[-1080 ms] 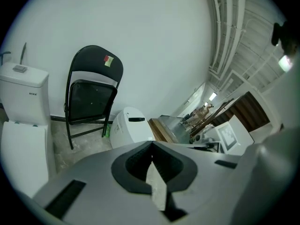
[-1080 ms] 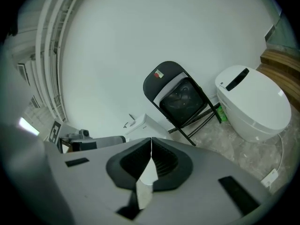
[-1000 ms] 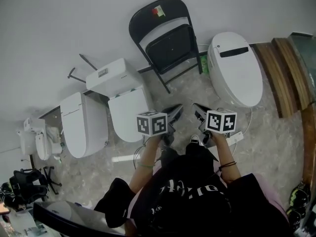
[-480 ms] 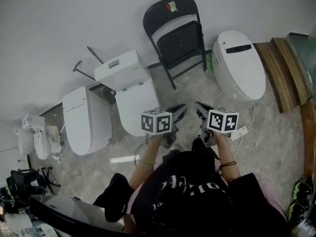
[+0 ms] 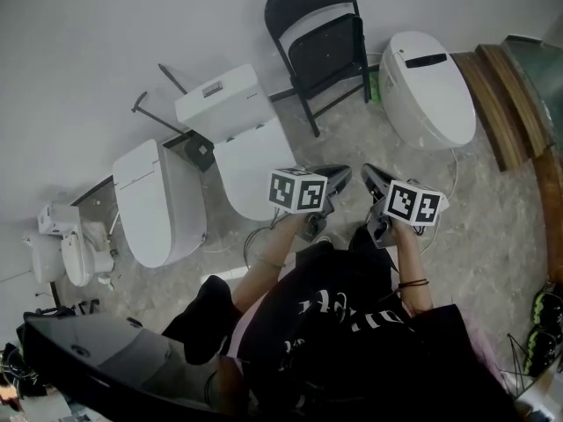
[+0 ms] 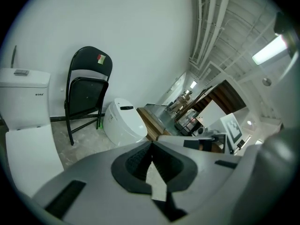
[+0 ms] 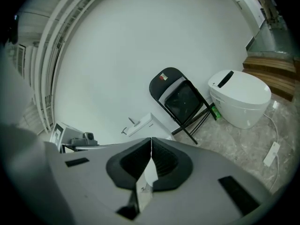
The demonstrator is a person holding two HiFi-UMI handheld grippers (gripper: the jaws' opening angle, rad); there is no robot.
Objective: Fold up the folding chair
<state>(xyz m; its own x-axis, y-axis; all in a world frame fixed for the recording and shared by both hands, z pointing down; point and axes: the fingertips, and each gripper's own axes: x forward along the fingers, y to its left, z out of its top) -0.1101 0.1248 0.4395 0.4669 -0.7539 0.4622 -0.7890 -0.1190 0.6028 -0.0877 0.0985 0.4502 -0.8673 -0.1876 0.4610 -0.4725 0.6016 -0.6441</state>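
We see the black metal chair by the wall, between a boxy toilet and a rounded toilet; our left gripper and right gripper are clenched, empty.

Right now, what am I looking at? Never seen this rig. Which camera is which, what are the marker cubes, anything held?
No robot: a person holds a two-jaw gripper in each hand. The top-down picture is from a camera on the person's head; it shows the left gripper and right gripper, each with a marker cube built on. The other two pictures come from cameras riding on each gripper, looking along its jaws. Both are shut on nothing. By the wall stands the black folding chair, untouched, between a tank toilet and a rounded white toilet.
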